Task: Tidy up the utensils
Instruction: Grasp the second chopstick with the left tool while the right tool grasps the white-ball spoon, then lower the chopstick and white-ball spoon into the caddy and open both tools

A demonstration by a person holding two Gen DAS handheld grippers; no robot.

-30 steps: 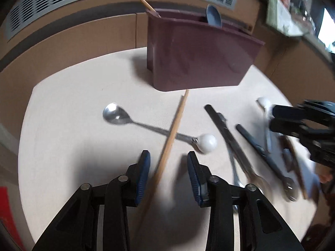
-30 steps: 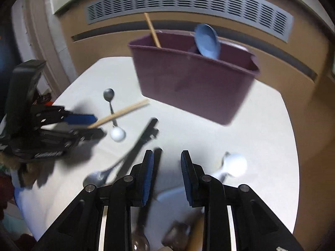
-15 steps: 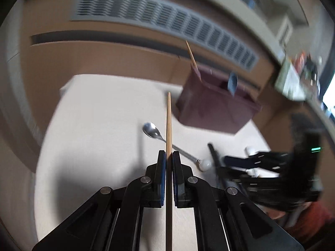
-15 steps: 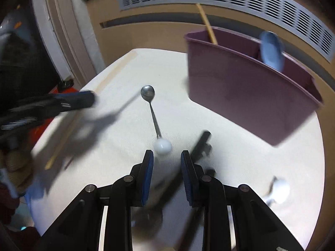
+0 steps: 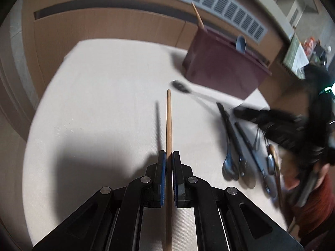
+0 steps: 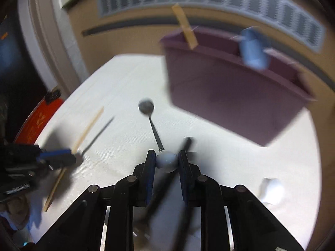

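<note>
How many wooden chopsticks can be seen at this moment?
2. One chopstick is clamped between the left gripper fingers, above the table. The other stands in the maroon holder. More could be hidden inside it.

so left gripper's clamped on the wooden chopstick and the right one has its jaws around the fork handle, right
Not the fork. The right wrist view shows the right gripper with its jaws around the white ball end of the metal spoon. The left gripper is indeed clamped on the wooden chopstick.
</note>
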